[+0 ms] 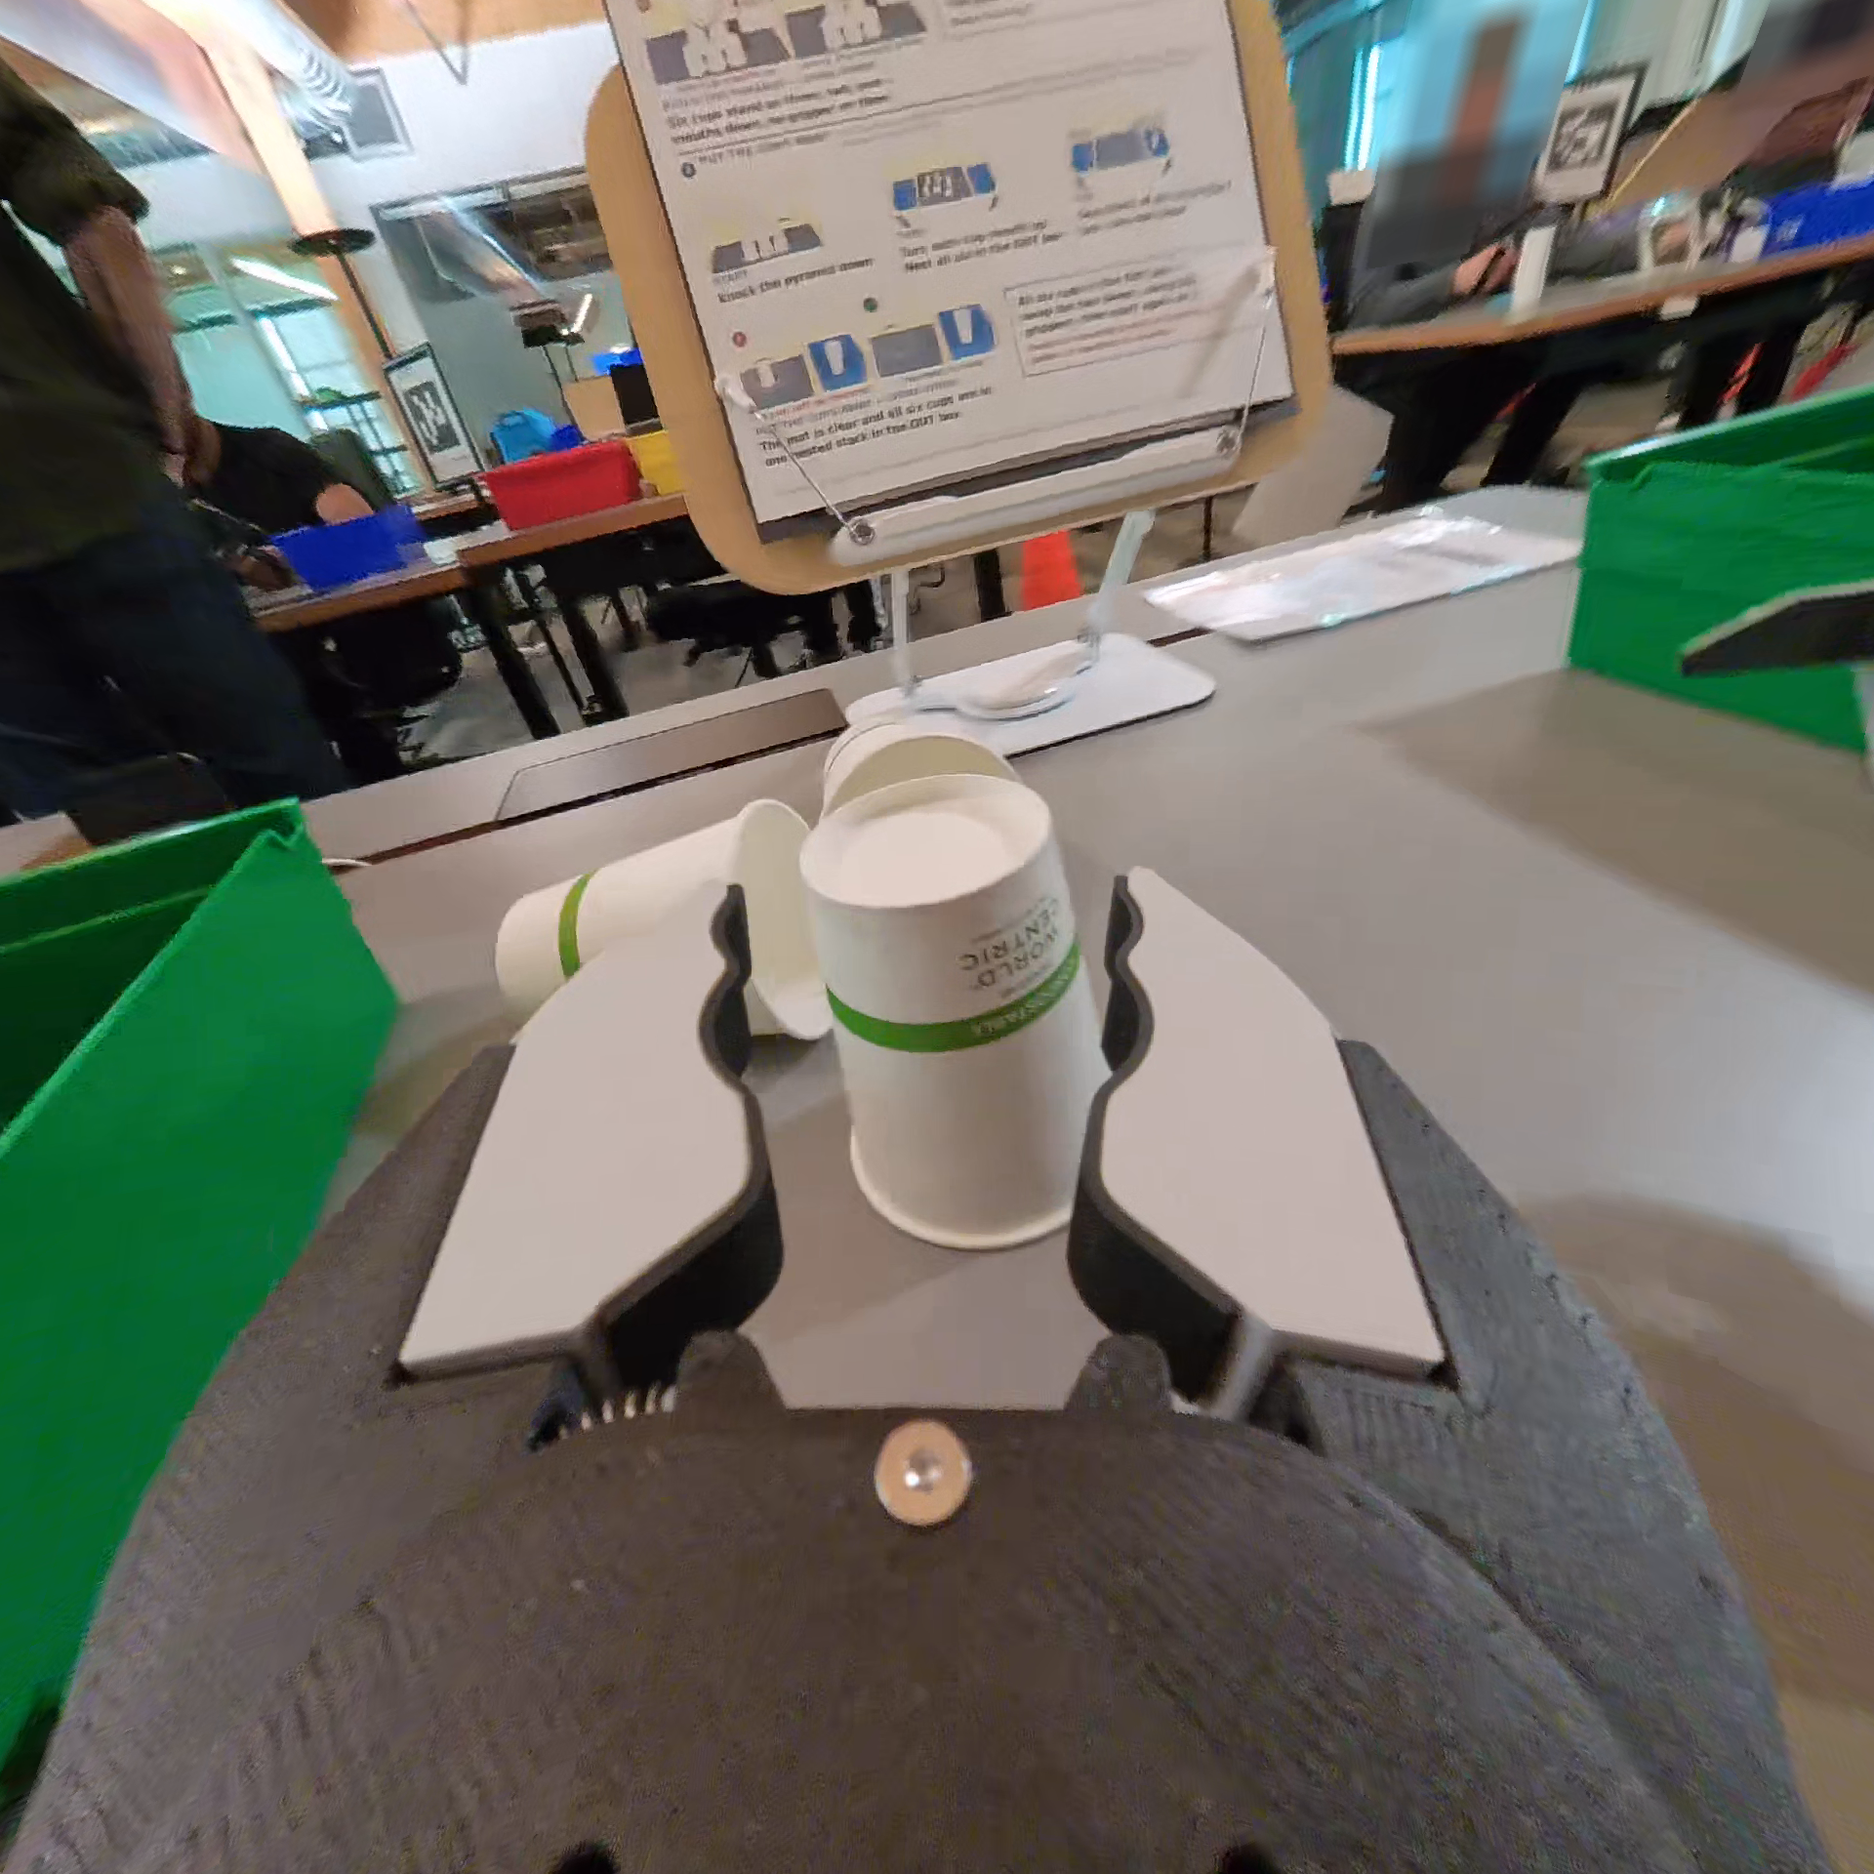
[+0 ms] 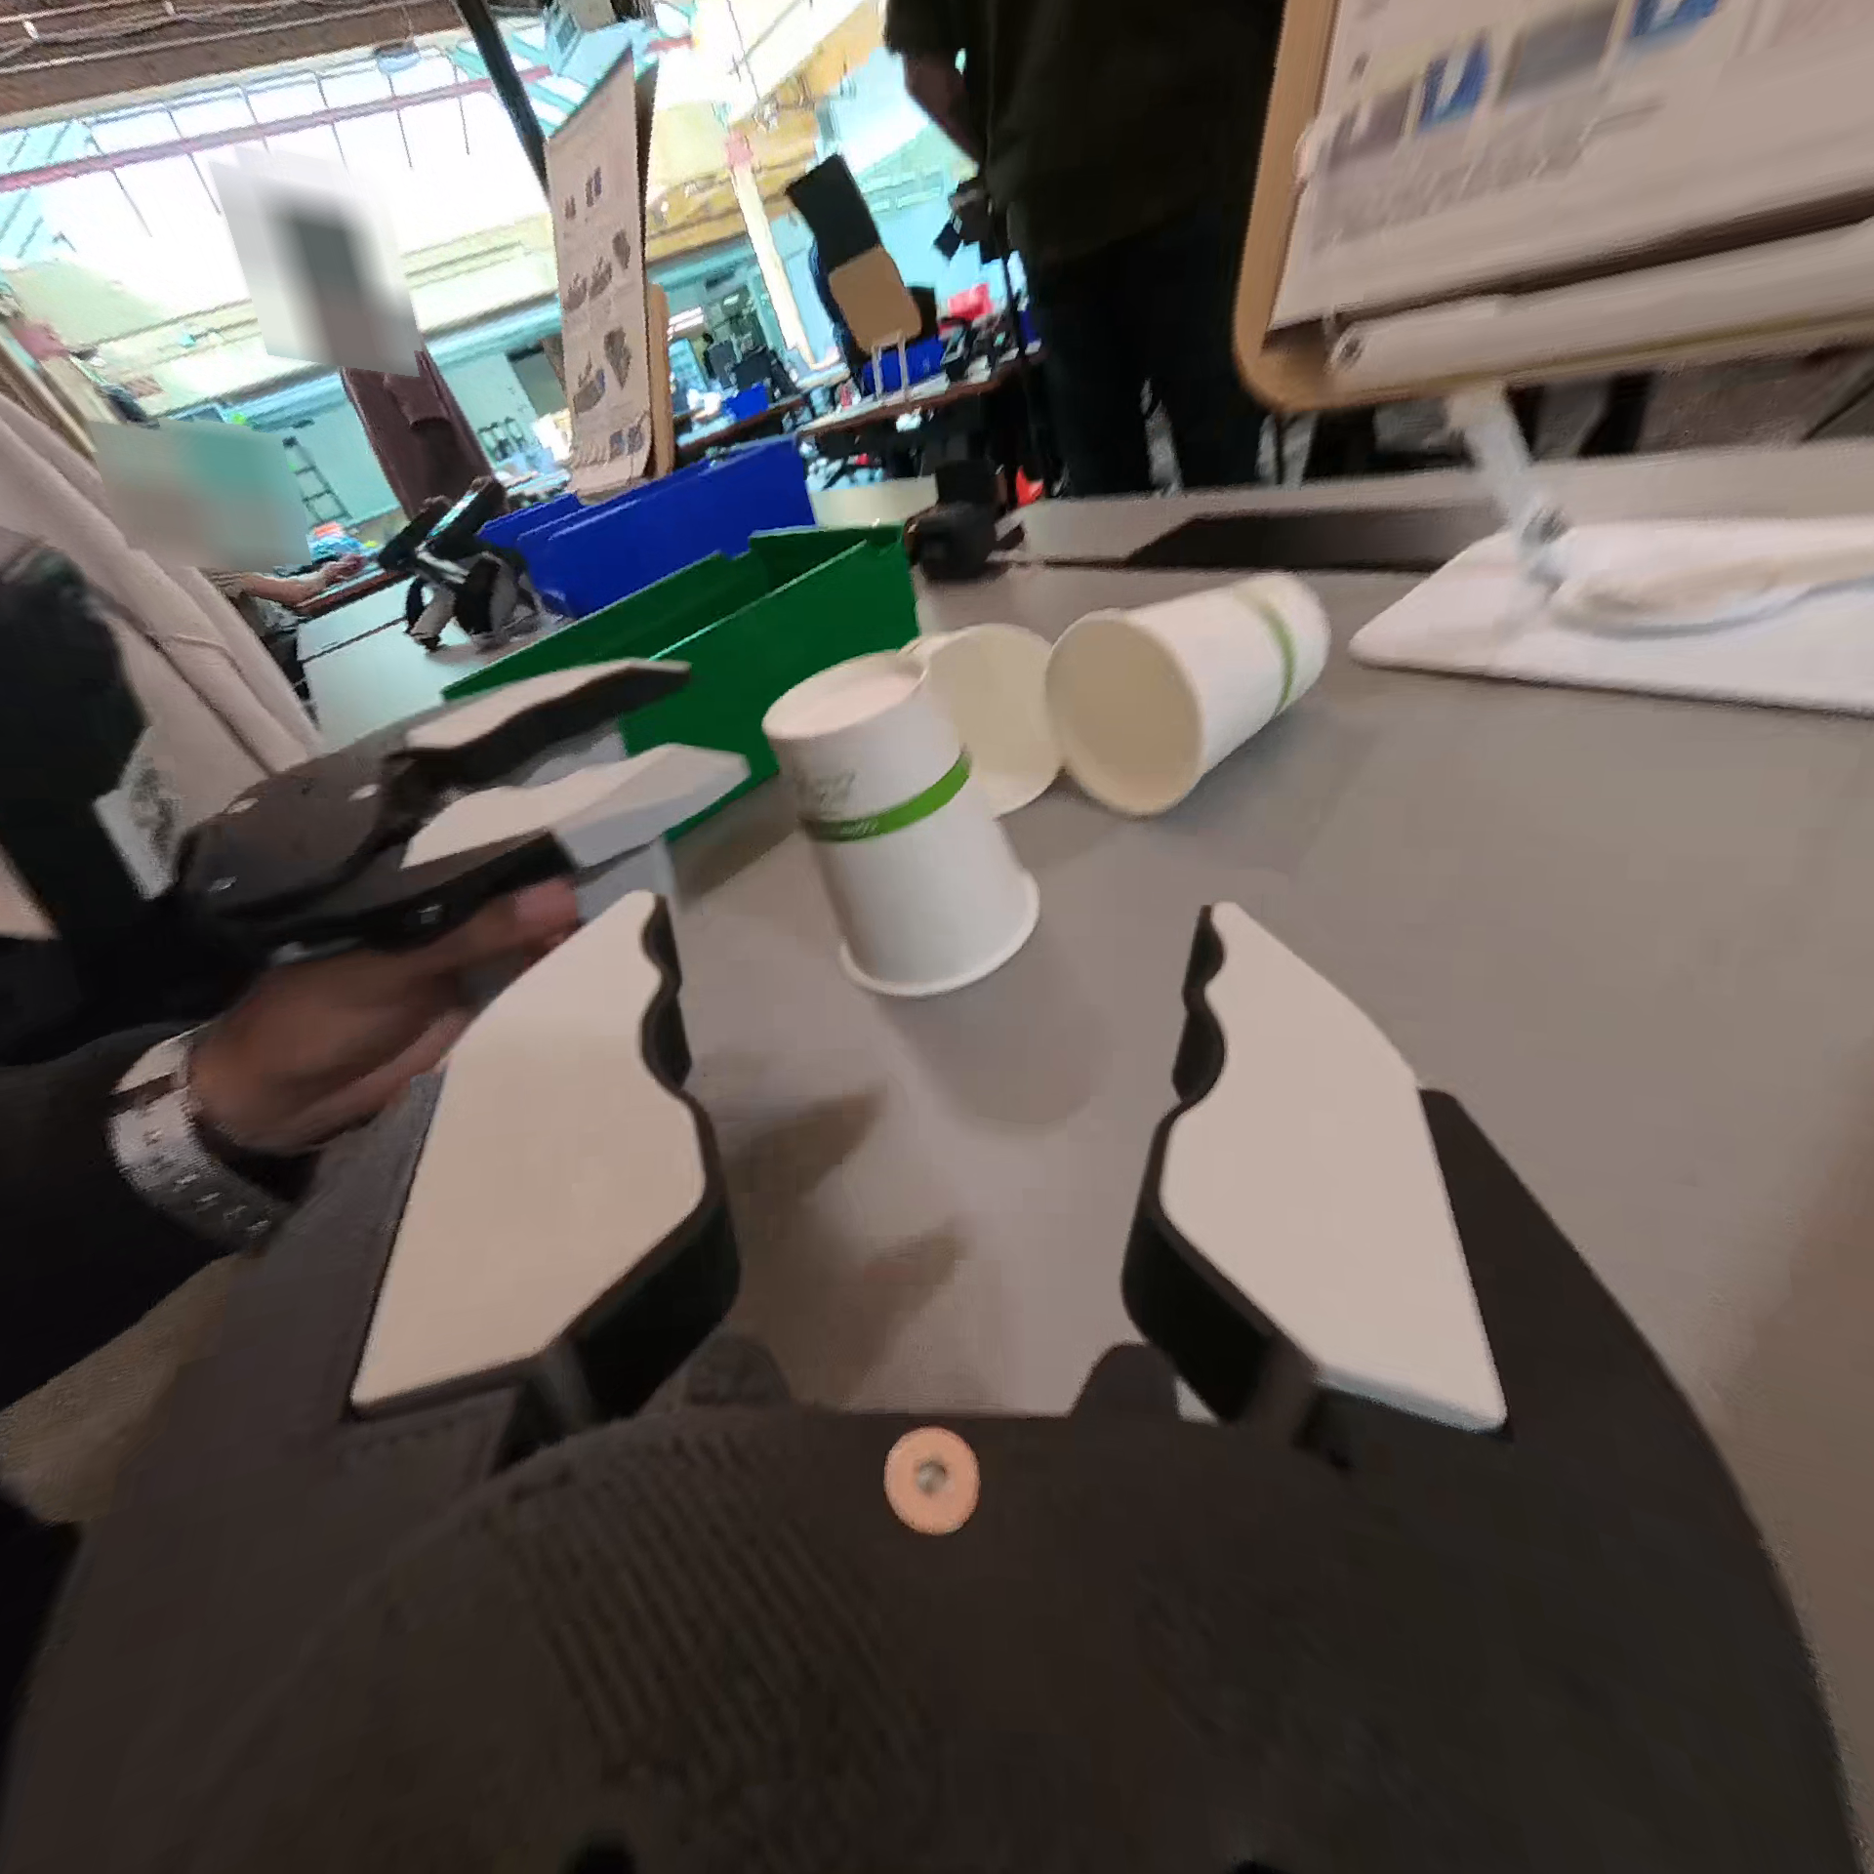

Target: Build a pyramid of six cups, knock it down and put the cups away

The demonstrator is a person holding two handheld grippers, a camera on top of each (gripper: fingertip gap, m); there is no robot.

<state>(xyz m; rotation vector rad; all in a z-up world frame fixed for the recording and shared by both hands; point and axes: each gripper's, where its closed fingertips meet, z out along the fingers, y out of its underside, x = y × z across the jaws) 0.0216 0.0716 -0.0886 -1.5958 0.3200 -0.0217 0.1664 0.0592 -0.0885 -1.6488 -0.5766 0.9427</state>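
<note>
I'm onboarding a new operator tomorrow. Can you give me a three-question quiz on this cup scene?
1. True or false: the upside-down cup sits between the left gripper's jaws, which are not closed on it.
2. Multiple choice: the cup with its mouth towards the right gripper lies A) upright, B) on its side, C) inside the green bin.
3. How many cups show on the table?

Key: 1 true; 2 B; 3 three, one inverted and two lying on their sides.
</note>
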